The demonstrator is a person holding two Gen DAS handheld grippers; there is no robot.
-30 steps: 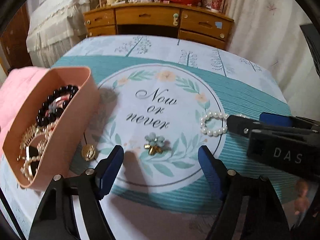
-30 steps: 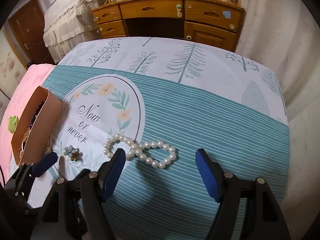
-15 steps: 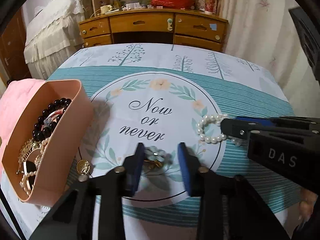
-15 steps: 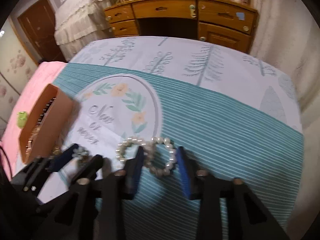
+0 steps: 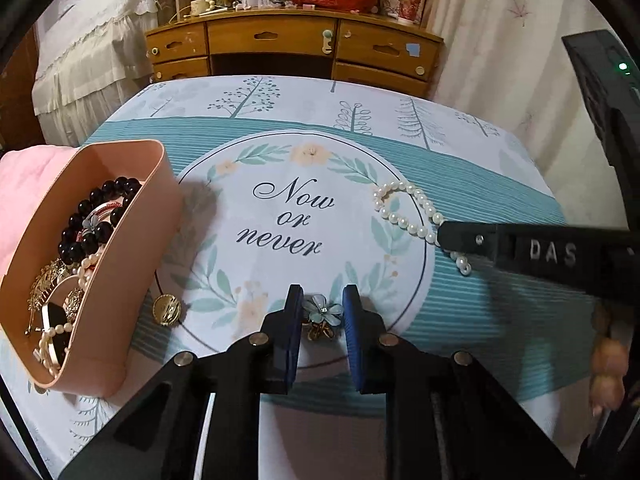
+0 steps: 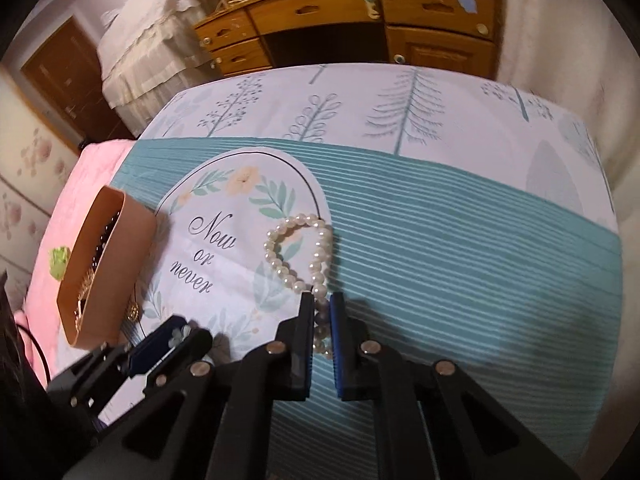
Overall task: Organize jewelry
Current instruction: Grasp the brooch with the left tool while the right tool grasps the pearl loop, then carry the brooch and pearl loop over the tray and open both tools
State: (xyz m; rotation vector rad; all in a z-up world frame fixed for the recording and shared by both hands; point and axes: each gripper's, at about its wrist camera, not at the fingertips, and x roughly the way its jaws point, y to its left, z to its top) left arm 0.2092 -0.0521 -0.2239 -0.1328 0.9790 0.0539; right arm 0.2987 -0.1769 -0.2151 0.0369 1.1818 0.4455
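Note:
A pale blue flower brooch (image 5: 323,310) lies on the printed tablecloth. It sits between the blue pads of my left gripper (image 5: 322,300), whose jaws are closing and touch it on both sides. To the right, my right gripper (image 6: 321,304) is shut on the near end of a white pearl bracelet (image 6: 286,276), whose far loop rests on the cloth. A pink oval box (image 5: 132,264) at the left holds black beads, pearls and gold pieces. In the right wrist view the left gripper (image 6: 176,334) shows at the lower left, beside the box (image 6: 120,264).
A round gold brooch (image 5: 167,309) lies on the cloth just right of the box. A pink cloth (image 5: 28,200) lies left of the box. Beyond the table's far edge stands a wooden dresser (image 5: 280,44). Part of a hand (image 5: 608,372) shows at the right.
Both grippers went from wide open to closed: the left around the flower brooch, the right onto the pearl bracelet. The bracelet's figure-eight shape has been drawn into a single loop.

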